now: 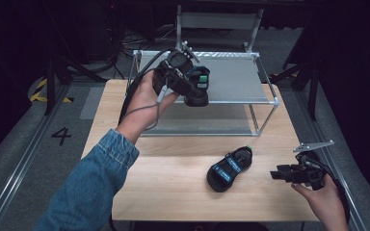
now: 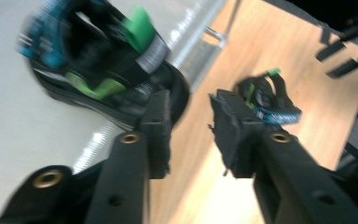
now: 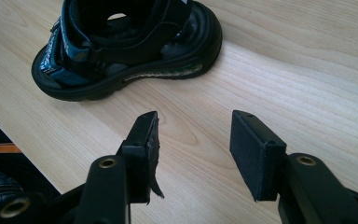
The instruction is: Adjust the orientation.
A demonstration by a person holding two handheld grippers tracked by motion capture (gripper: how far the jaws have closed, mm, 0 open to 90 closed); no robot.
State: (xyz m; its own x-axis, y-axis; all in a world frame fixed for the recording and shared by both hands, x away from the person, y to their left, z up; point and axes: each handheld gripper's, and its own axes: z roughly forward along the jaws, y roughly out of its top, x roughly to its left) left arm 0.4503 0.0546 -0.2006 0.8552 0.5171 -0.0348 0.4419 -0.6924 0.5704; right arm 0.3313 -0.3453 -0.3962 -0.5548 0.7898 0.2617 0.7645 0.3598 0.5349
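On pale wood table (image 1: 173, 178), metal-framed grey shelf rack (image 1: 236, 79), dark room around

The left gripper view is smeared with motion: the black sandal with green and blue trim (image 2: 107, 60) at eleven o'clock is blurred, its toe lost past the top edge, and whether the black left gripper (image 2: 191, 126) touches it I cannot tell. In the high view, that gripper (image 1: 185, 79) covers most of this sandal. In the right gripper view, the second black sandal with blue straps (image 3: 126, 46) is cut off at twelve o'clock by the top edge.
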